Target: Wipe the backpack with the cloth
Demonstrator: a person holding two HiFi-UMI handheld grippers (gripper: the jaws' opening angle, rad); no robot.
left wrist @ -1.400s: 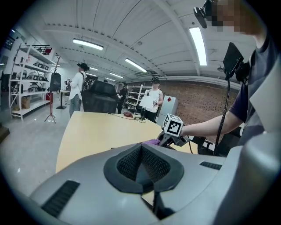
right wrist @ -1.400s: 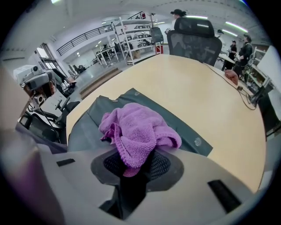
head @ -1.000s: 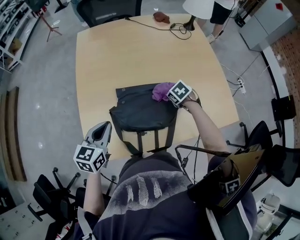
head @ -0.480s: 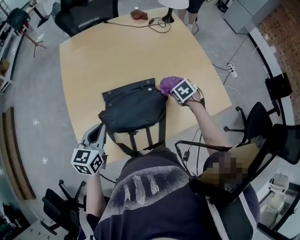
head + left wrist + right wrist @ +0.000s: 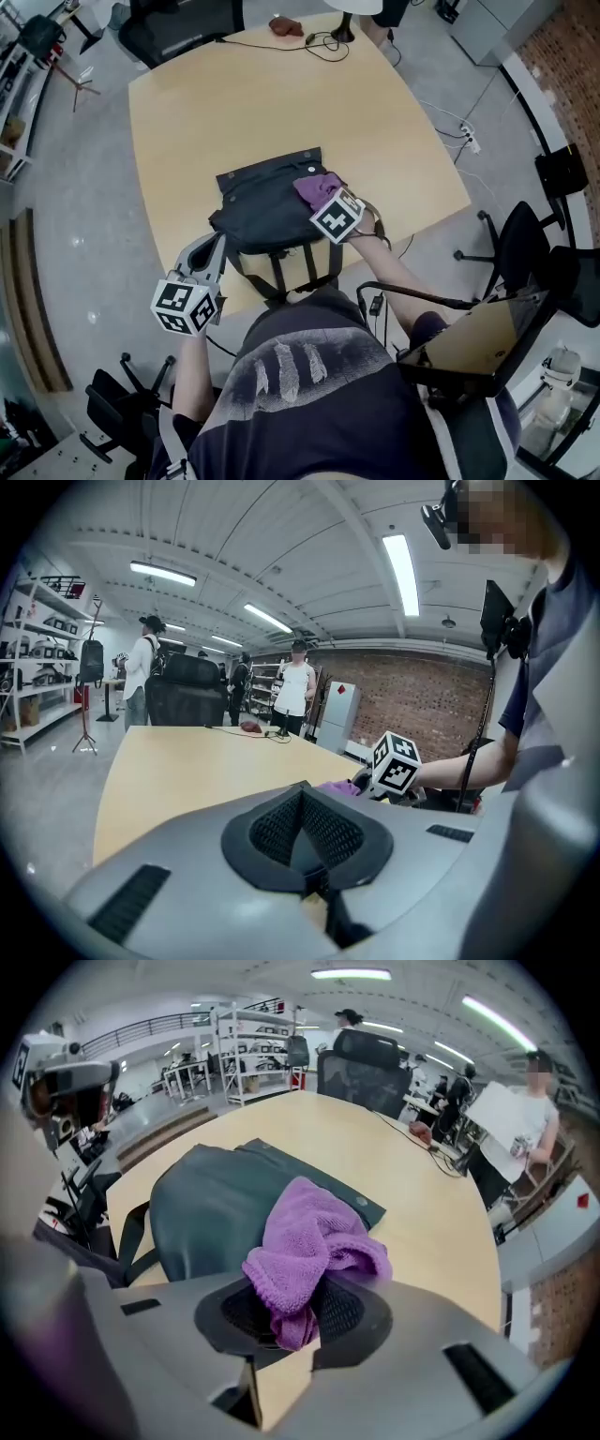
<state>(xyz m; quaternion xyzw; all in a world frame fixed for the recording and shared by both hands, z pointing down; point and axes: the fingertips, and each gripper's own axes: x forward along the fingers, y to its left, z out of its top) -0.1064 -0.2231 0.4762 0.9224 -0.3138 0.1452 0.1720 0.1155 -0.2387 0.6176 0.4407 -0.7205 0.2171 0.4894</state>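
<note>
Right gripper (image 5: 292, 1309) slid left onto the dark backpack (image 5: 258, 211), jaws clamped on purple cloth (image 5: 314, 1241), probably touching fabric; left gripper (image 5: 305, 841) sat closed, empty.

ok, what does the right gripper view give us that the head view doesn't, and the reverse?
Right gripper view only: the right gripper seen from behind its jaws, which are closed on a fold of the purple cloth. Head view only: that gripper's marker cube and the whole table outline, with the backpack near its near edge. Both: the cloth resting on the dark backpack.
</note>
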